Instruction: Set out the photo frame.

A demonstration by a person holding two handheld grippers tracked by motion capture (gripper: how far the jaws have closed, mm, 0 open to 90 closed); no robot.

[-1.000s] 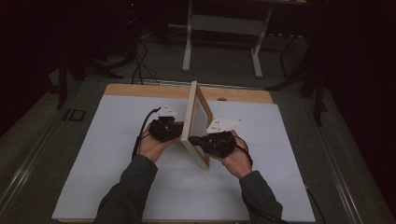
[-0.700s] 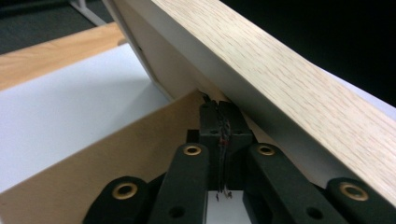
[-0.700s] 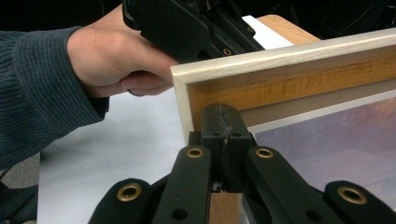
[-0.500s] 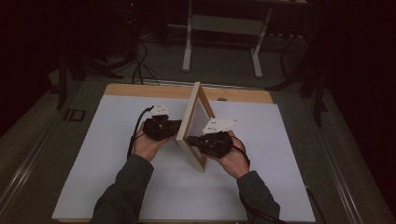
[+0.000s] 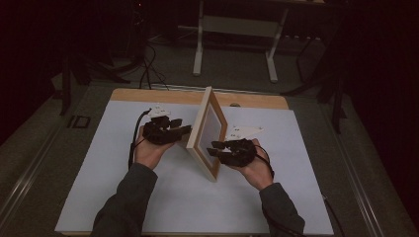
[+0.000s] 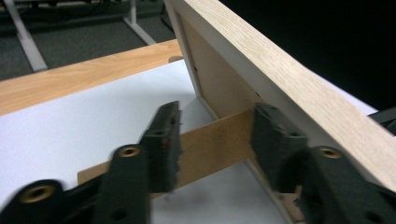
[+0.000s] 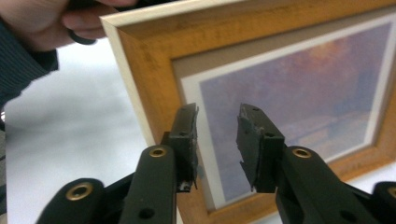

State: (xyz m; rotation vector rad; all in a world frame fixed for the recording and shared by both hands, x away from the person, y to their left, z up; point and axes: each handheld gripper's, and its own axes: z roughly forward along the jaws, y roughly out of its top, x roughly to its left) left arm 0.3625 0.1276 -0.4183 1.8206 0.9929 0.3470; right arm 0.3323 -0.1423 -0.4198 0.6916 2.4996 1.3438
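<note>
A light wooden picture frame (image 5: 203, 129) stands upright on the white table top (image 5: 99, 187), edge-on in the high view. Behind it my left gripper (image 5: 184, 130) is open, its jaws having just been opening. In the left gripper view the frame's brown back strut (image 6: 215, 145) runs between the jaws of the left gripper (image 6: 217, 114), and neither pad presses on it. In front, my right gripper (image 5: 214, 147) is open too, its jaws also having just been opening. In the right gripper view the right gripper (image 7: 218, 115) faces the purple picture (image 7: 303, 88) with nothing between its jaws.
The table's wooden far edge (image 5: 148, 95) runs behind the frame. A metal stand (image 5: 232, 29) and cables (image 5: 148, 64) sit on the dark floor beyond. The person's left hand (image 7: 51, 23) shows past the frame's corner in the right gripper view.
Both grippers' jaws have opened. The left hand has drawn slightly left, away from the frame's back. The frame stays upright in the same spot.
</note>
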